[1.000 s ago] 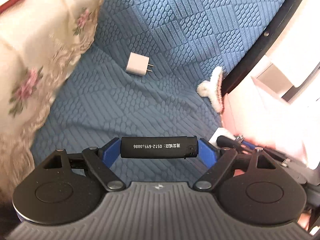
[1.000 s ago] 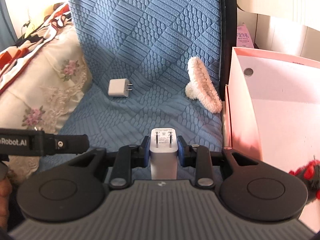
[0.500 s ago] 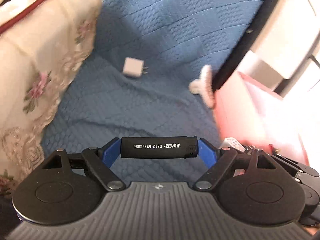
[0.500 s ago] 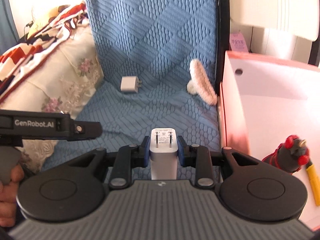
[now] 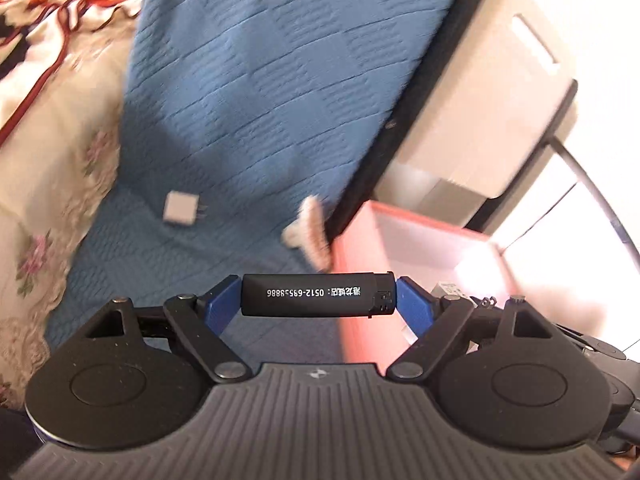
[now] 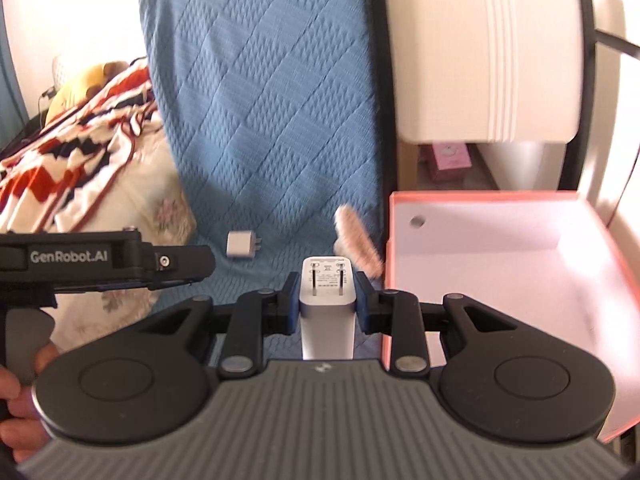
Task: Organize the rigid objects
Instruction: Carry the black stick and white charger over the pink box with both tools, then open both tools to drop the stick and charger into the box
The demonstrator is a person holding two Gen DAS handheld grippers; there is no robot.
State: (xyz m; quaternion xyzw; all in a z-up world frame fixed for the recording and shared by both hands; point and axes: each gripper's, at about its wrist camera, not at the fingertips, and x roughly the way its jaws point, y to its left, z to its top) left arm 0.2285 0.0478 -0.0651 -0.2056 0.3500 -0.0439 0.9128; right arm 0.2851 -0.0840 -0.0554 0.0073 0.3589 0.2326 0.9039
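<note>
2 grippers are each pinching something, the left gripper (image 5: 319, 295) a lighter (image 5: 316, 295) end to end and the right gripper (image 6: 327, 304) a charger (image 6: 327, 300), and either risks slipping short of the pink box (image 6: 520, 264).

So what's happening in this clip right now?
A person is tidying small items off a blue quilted cover with two handheld tools. The left claw is shut on a black lighter, held crosswise. The right claw is shut on a white charger, prongs facing the camera. Both are near the pink box beside the cover. A small white plug and a fluffy hair clip lie on the cover.
</note>
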